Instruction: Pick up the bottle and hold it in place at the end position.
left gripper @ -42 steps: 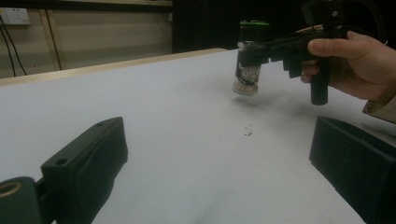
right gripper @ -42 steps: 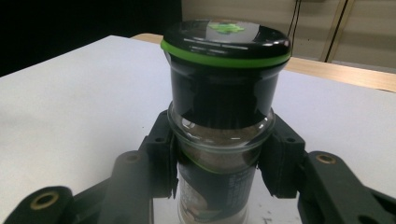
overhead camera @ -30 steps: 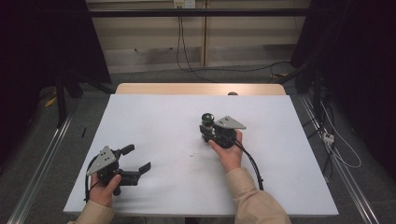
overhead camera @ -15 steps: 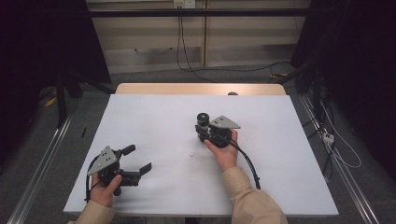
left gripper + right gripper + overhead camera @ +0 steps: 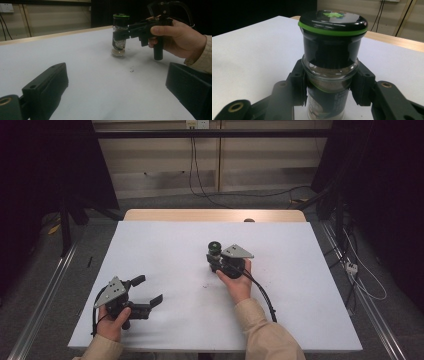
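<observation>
— Item: spice jar [image 5: 329, 72]. Location?
— Upright mid-table [image 5: 165, 240], between my right gripper's [image 5: 216, 261] jaws, clamped at its glass body. My left gripper [image 5: 150, 291]: jaws apart, holding nothing.

Label print on spice jar [image 5: 329, 100] too blurred to read in right gripper view; jar base cut off by bottom edge there. Same label unreadable from left gripper view, too small. Jar sides hidden behind pads of right gripper [image 5: 329, 85] at the glass shoulder. Small dark specks [image 5: 131, 70] on white table [image 5: 165, 245], too small to identify. Left gripper [image 5: 115, 85] outer ends cut by lower and right edges. Round dark thing [image 5: 248, 220] at far table edge, too small to tell. Forearms cut off at bottom of high view.
</observation>
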Motion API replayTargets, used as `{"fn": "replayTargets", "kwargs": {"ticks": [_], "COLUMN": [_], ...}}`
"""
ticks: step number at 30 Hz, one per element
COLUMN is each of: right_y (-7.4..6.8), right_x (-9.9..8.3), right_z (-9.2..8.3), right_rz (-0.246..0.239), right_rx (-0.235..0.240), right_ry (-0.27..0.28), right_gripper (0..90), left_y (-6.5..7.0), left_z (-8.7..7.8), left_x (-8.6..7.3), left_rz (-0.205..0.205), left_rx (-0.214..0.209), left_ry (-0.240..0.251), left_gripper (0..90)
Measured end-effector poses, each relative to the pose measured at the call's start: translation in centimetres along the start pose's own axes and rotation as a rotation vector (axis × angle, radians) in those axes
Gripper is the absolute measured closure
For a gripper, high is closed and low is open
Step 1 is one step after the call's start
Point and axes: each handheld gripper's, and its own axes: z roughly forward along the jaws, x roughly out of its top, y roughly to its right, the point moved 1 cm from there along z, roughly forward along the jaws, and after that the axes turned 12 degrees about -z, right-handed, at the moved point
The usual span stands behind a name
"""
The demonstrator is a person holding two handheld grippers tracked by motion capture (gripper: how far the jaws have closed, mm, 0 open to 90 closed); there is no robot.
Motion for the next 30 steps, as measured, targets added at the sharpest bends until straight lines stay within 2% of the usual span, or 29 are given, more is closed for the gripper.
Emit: {"fn": "replayTargets", "kwargs": {"ticks": [11,30], "right_y": [-0.12,-0.27], "right_x": [-0.34,-0.62], "right_z": [0.36,0.38], "right_rz": [-0.012,-0.038], "right_rx": [0.0,0.011], "right_ry": [0.001,-0.004], "right_gripper": [53.2,53.2], "left_y": [0.02,0.0], "left_z": [0.02,-0.04], "left_x": [0.0,0.01], "left_rz": [0.009,-0.002], "left_rx": [0.001,0.006], "left_ry": [-0.004,-0.001], "left_gripper": [4.0,4.1]}}
